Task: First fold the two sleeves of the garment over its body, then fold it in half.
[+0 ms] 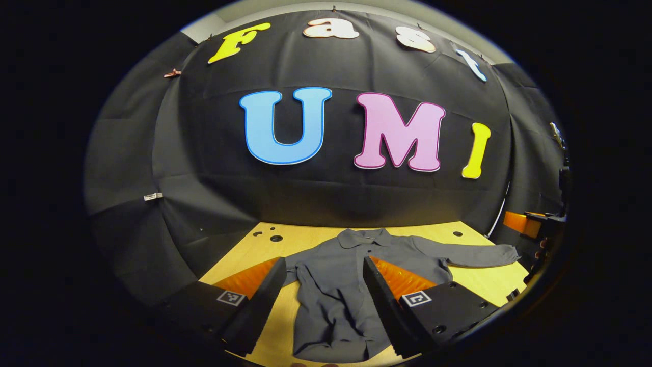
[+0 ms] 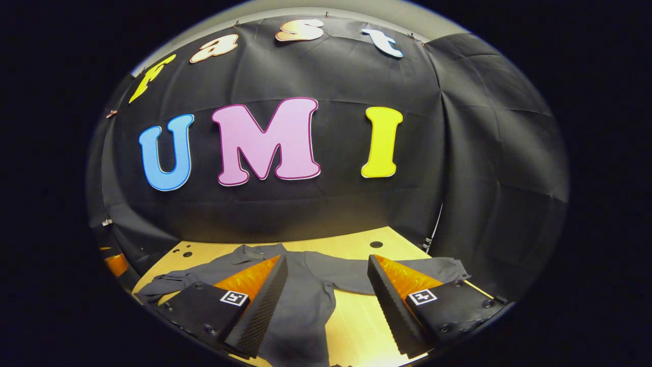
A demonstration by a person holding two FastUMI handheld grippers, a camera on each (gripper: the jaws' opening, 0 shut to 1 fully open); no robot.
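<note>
Your left gripper [image 1: 322, 306] hangs above the shirt [image 1: 336, 285] with its fingers spread wide, gripping nothing; your right gripper [image 2: 326, 311] is likewise released, over the worktop [image 2: 356, 326] beside the shirt's body. In the left gripper view the left sleeve looks already folded over the body, so I judge the right sleeve [image 1: 473, 255] is next. Pinch it near the cuff, lift just enough to clear, and lay it flat across the chest. The shirt lies mid-worktop, collar [image 1: 364, 235] toward the far edge, hem toward you; its long axis runs near edge to far edge.
</note>
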